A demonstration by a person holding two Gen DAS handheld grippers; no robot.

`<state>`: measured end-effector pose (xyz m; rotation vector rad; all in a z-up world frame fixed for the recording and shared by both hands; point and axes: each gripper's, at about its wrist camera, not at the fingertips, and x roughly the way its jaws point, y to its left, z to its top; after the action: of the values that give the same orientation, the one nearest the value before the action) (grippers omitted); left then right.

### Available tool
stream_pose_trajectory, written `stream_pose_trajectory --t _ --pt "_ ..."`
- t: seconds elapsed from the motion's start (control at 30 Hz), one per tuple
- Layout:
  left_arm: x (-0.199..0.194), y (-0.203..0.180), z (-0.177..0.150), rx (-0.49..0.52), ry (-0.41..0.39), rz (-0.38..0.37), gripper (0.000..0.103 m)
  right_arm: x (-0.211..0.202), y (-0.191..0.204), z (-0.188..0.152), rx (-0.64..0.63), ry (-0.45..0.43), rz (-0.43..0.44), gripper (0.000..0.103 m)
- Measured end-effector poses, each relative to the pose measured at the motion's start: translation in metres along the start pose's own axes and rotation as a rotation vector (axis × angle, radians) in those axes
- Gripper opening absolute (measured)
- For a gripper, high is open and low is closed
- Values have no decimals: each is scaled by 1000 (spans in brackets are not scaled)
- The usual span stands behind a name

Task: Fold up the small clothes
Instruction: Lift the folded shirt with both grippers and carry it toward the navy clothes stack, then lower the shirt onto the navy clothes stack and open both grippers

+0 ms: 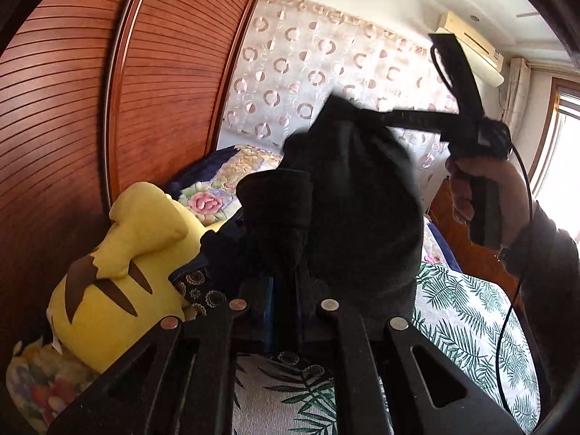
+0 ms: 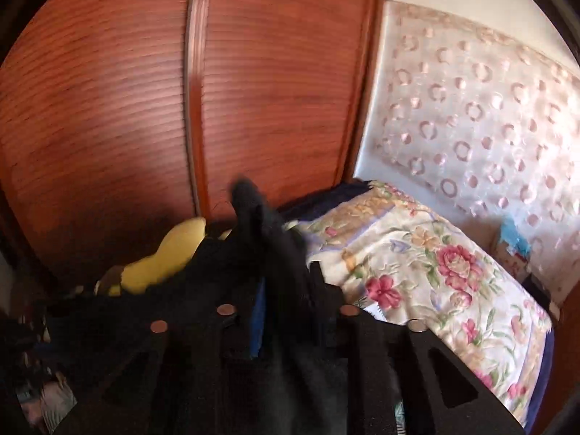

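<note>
Garment (image 1: 362, 199): black, thick-looking knit, hanging in the air above bed (image 1: 471, 308), strung between both grippers, with plush (image 1: 119, 272) well off to one side. Left gripper (image 1: 286, 290) clamped tight on the lower edge, fingers together with cloth pinched between. Right gripper (image 2: 286, 301) at the raised corner, fingers a little apart, cloth between; cannot tell whether the pads press on it. Likely light, soft and limp: no stiffness to hold a shape, sure to sag and bunch once slack. Probably grippy rather than slippery, and not fragile. Best taken at corners or hem, in thin layers, and kept taut between both holds before laying flat.
</note>
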<state>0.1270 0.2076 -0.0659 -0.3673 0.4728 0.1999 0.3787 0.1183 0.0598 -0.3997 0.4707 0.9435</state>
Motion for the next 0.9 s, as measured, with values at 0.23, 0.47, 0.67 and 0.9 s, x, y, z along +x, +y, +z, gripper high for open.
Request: stream_pose_trajectory --t 0.23,0.47,0.67,0.9 --pt "0 -3 0 2 2 21 10 -14 0 -5 7 -63 13 49" --pt "3 -4 -4 20 26 61 10 39 -8 -50 -7 128 45 49" --pt "3 -15 -4 74 26 93 10 64 -24 -50 64 123 70 51" --pt "-10 -27 -4 138 15 141 15 21 2 -66 100 41 2 51"
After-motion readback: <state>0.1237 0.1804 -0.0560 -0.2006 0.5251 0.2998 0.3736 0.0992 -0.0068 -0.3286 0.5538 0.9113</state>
